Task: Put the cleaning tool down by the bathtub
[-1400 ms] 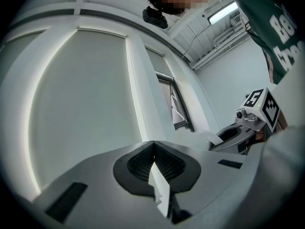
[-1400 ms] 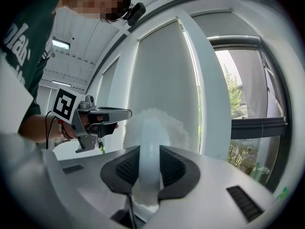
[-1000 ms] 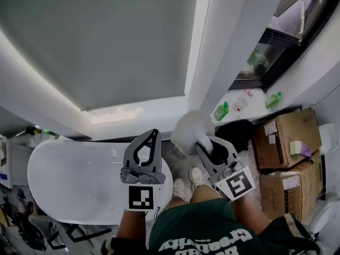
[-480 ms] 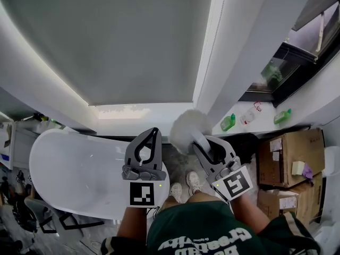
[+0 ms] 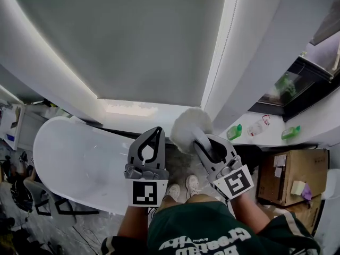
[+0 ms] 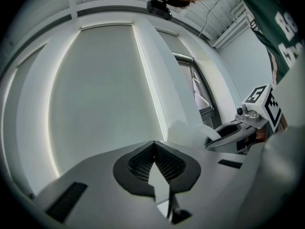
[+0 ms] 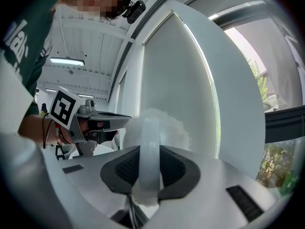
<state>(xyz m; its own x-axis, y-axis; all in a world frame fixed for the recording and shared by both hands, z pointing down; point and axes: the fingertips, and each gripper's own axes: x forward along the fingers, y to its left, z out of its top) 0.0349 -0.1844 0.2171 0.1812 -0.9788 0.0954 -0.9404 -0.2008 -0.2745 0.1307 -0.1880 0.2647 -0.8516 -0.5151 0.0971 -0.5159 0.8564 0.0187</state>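
Two claws were held up: the right claw [image 5: 208,144] clenched on the cleaning tool [image 5: 189,126] to carry it, the left claw [image 5: 154,133] closed, empty.

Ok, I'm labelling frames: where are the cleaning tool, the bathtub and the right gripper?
cleaning tool [image 5: 188,126], head view, fluffy white head.
bathtub [image 5: 71,158], head view, bare inner wall.
right gripper [image 5: 207,141], head view, midway between its fingertips.
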